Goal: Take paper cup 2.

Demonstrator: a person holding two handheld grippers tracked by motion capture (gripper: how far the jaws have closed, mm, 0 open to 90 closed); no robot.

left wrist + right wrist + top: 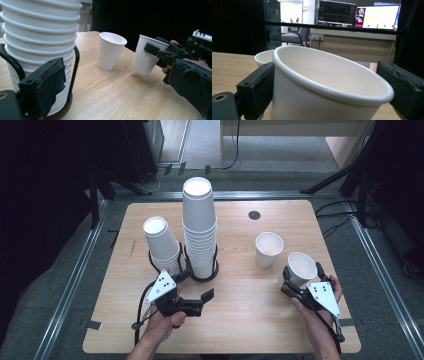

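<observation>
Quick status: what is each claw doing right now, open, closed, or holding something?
Left claw: open, holding nothing, beside the tall cup stack.
Right claw: closed on a white paper cup, tilted and lifted just off the table.

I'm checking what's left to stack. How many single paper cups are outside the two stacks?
2. One cup stands upright on the table, right of the tall stack. The other cup is tilted between the right gripper jaws, near the right edge.

Soft, even overhead light falls on the table (pixel 240 305), with faint shadows beneath the cups. The surroundings are very dark. In the right gripper view the near cup (pixel 324 85) is slightly soft, and the bright monitors (pixel 359 16) glare behind.
</observation>
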